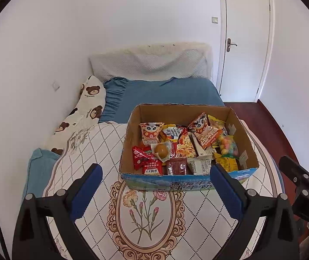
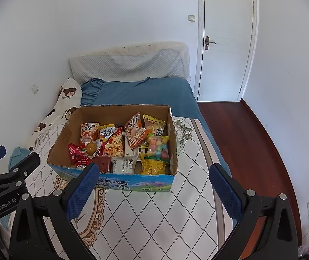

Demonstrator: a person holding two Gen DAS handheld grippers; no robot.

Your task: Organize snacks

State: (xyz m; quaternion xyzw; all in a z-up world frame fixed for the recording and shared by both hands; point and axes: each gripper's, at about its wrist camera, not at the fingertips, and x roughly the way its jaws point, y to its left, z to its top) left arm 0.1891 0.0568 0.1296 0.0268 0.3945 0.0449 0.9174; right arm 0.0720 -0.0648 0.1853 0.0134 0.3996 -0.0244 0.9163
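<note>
Sitting in a cardboard box (image 1: 233, 119) on a patterned tablecloth (image 1: 150, 212): every snack packet (image 1: 184, 145) in sight, none loose outside. Fits either a finished gather or a jumble awaiting sorting; cannot tell which. Hovering near the box's front edge, left gripper (image 1: 155, 186) and right gripper (image 2: 154, 186), both spread wide, holding nothing. Packets overlapping inside, not in tidy rows.
</note>
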